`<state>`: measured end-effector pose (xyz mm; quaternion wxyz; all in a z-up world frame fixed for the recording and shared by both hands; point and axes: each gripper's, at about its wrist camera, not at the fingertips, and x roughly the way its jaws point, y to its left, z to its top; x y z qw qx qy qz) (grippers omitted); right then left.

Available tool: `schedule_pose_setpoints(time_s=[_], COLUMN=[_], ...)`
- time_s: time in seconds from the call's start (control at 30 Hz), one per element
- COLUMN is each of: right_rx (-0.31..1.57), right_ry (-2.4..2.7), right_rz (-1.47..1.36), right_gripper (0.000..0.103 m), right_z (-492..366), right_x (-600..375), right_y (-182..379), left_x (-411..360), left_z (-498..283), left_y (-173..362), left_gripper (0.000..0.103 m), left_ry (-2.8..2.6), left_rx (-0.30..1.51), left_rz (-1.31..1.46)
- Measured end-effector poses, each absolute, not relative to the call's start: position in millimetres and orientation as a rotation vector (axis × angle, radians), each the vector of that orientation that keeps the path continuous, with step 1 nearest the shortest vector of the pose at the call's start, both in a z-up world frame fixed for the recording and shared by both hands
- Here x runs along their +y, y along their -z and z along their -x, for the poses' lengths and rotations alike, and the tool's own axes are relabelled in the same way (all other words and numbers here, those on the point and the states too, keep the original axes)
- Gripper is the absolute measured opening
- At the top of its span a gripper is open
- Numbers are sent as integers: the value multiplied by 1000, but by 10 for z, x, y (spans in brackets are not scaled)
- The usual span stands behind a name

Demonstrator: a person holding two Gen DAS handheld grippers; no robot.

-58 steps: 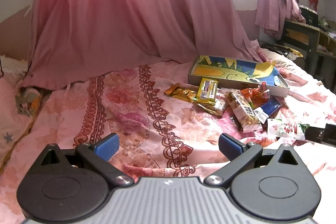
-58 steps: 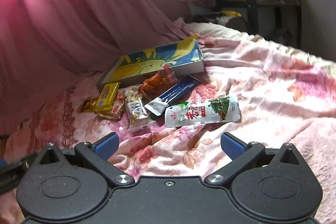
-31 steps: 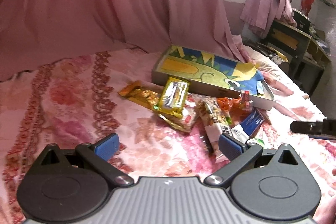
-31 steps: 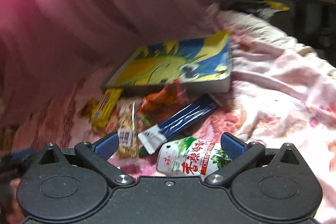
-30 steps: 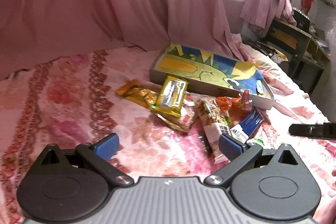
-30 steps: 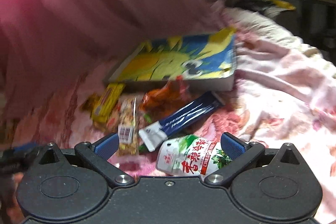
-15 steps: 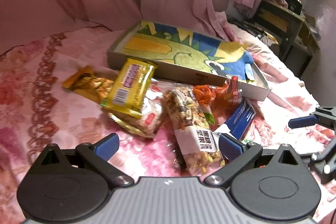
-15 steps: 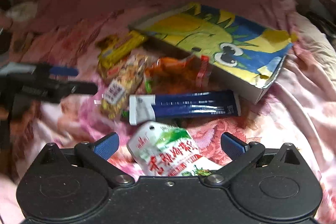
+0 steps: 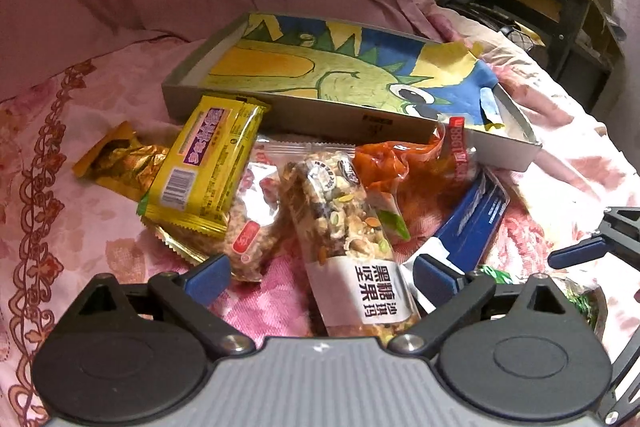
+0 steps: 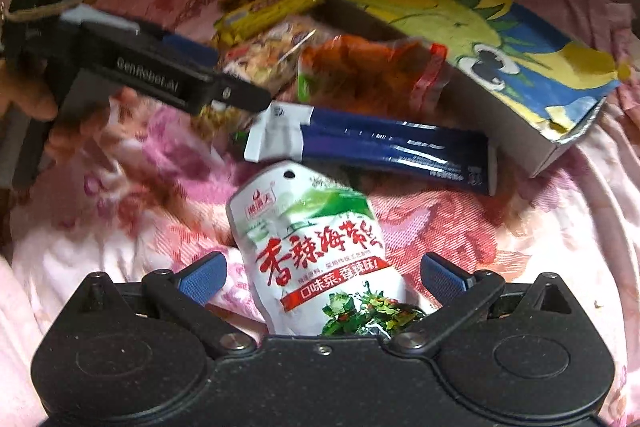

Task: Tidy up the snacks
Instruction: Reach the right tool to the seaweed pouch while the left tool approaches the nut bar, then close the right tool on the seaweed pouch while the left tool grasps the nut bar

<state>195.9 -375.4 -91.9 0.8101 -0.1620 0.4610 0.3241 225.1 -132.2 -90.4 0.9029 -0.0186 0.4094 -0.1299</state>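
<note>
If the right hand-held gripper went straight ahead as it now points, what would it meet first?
Most likely the white seaweed snack pouch with red lettering, which already lies between the open fingers of the right hand-held gripper. Behind it comes the long dark blue sachet. Depth is hard to judge.

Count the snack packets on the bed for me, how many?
7: gold wrapper far left, yellow bar beside it, clear peanut packet under that, nut bar middle, orange bag by the box, blue stick, seaweed pouch nearest. More may hide underneath.
</note>
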Motion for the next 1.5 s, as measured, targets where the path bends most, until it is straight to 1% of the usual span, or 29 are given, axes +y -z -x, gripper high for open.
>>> schedule_pose_setpoints(time_s=[0.17, 0.37, 0.47, 0.53, 0.6, 0.67, 0.7, 0.77, 0.9, 1.03, 1.1, 1.23, 1.3, 1.33, 1.37, 1.43, 1.5], right_rx=[1030, 1020, 1021, 1015, 1011, 1012, 1009, 1009, 1002, 990, 982, 975, 974, 973, 972, 970, 966], right_ry=[-702, -679, -661, -653, -649, -641, -637, -629, -619, -607, -598, -592, -591, -591, -590, -587, -586], right_rz=[356, 326, 309, 306, 305, 299, 293, 281, 257, 243, 234, 248, 247, 245, 242, 238, 240], right_gripper=[102, 102, 99, 97, 96, 95, 94, 93, 88, 84, 81, 80, 80, 80, 80, 80, 79], right_z=[-2010, -2034, -2036, -2024, -2004, -1983, -1970, -1941, -1909, -1893, -1899, -1895, -1897, -1899, -1897, -1896, -1886], right_x=[-3714, -3720, -3743, -3747, -3754, -3761, -3770, -3787, -3814, -3819, -3812, -3767, -3767, -3771, -3772, -3773, -3775], right_y=[1016, 1045, 1053, 1045, 1033, 1029, 1029, 1033, 1027, 1018, 1023, 1028, 1026, 1030, 1037, 1048, 1050], left_x=[-1272, -1261, -1267, -1254, -1213, -1174, -1150, -1119, -1088, -1052, -1072, -1141, -1153, -1156, -1159, -1146, -1129], left_z=[-2311, -2360, -2365, -2351, -2323, -2299, -2286, -2266, -2217, -2178, -2198, -2259, -2278, -2289, -2303, -2325, -2328], left_y=[944, 948, 950, 937, 926, 918, 916, 911, 873, 864, 880, 904, 913, 919, 928, 951, 973], left_gripper=[97, 97, 94, 89, 80, 73, 66, 58, 48, 48, 52, 54, 63, 63, 63, 60, 50], left_ry=[273, 259, 238, 235, 248, 267, 286, 320, 340, 346, 338, 332, 346, 339, 330, 313, 304], left_rx=[863, 862, 876, 881, 886, 893, 897, 904, 898, 906, 913, 931, 936, 935, 936, 943, 952], left_rz=[66, 99, 92, 96, 117, 131, 142, 153, 127, 111, 103, 105, 125, 129, 127, 128, 120])
